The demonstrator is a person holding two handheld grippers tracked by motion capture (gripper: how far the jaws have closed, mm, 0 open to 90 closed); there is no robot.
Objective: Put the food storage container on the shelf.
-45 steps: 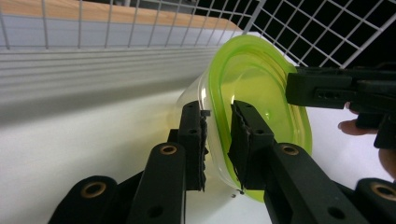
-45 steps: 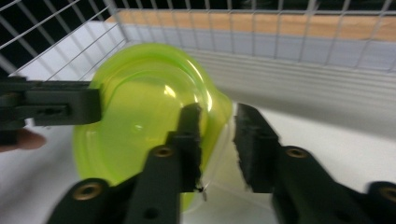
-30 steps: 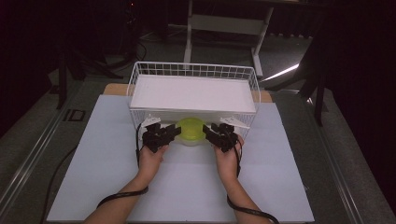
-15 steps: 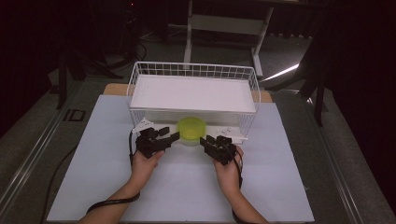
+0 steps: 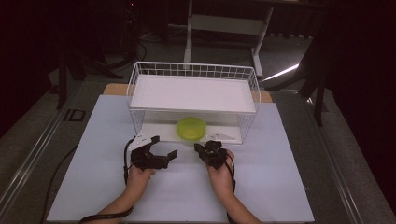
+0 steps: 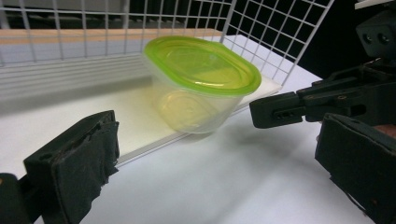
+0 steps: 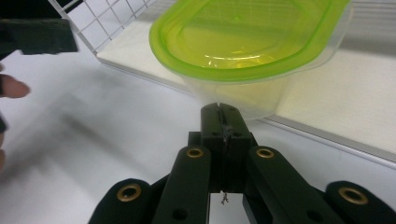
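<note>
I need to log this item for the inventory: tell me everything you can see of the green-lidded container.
The container is a small clear plastic tub with a translucent lime-green lid, closed. It stands upright on the front edge of the lower white shelf inside the white wire rack, slightly overhanging it. It looks empty. No gripper touches it.

Bench (image 5: 289, 186): white top, laid over a wooden board (image 5: 114, 88) whose edge shows at the far corners. Floor (image 5: 32, 140): grey carpet, dim, with a metal rail (image 5: 35, 154) running along the bench's left side and another along its right. Label "ID" (image 5: 74, 115) on the floor left of the bench. Stand (image 5: 224, 23): pale frame with a crossbar and two feet, beyond the bench. Dark legs (image 5: 320, 79) at the right. Cables (image 5: 135, 42) at the far left. Bright streak of light (image 5: 280, 73) on the floor. Surroundings: black, unlit.
</note>
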